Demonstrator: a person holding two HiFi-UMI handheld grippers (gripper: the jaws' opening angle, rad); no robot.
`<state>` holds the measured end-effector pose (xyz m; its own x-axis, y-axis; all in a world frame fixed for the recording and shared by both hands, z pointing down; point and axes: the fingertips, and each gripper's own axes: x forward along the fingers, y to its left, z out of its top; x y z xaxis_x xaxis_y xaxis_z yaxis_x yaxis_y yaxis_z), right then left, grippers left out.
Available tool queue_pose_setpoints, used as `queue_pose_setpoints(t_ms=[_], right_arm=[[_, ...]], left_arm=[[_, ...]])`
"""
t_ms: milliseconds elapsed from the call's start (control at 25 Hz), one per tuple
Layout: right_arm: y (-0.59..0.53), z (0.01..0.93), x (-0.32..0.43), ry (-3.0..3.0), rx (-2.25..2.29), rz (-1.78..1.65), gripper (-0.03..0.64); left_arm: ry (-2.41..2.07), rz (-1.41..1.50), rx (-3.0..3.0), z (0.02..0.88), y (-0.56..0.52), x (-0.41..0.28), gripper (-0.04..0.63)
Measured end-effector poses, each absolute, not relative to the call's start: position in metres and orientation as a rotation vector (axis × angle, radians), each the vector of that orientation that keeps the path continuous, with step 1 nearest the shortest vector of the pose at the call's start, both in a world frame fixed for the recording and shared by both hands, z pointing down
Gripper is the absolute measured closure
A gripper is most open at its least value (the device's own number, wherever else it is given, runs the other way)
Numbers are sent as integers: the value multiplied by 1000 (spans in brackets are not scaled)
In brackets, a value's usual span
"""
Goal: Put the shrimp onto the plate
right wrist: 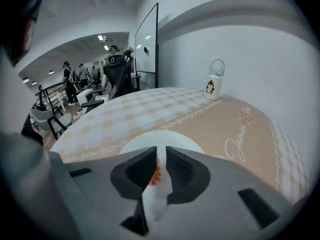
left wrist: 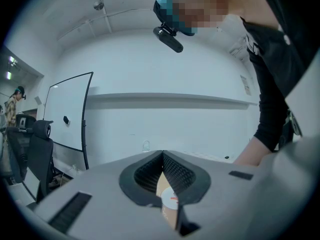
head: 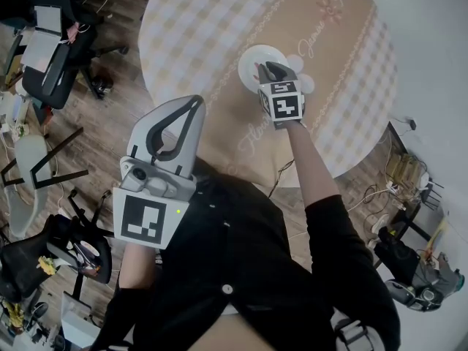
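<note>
A white plate lies on the round checked table. My right gripper hovers over the plate's near side. In the right gripper view its jaws stand almost together, with a small orange shrimp pinched between them, and the plate shows just beyond the tips. My left gripper is held up close to the person's body, off the table's near edge. It is shut and empty, and in the left gripper view its tips point at a white wall.
A white bottle with a penguin print stands at the table's far edge by the wall. Office chairs and desks crowd the floor on the left. Cables and gear lie right of the table. A whiteboard stands by the wall.
</note>
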<state>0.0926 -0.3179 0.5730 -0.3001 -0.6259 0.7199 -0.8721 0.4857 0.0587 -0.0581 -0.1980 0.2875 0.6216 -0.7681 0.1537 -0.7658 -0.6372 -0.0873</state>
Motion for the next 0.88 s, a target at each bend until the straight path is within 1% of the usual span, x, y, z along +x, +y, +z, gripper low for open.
queue_pose_setpoints(t_ms=[120, 200, 880], right_arm=[[-319, 555, 97, -2047, 1305, 384, 600], [-318, 543, 99, -2056, 1343, 338, 607], [-278, 461, 112, -2157, 1533, 280, 614]], left_arm=[[1312, -271, -2822, 286, -197, -56, 592], [1297, -267, -2828, 286, -196, -54, 592], [1134, -208, -2858, 270, -193, -20, 592]])
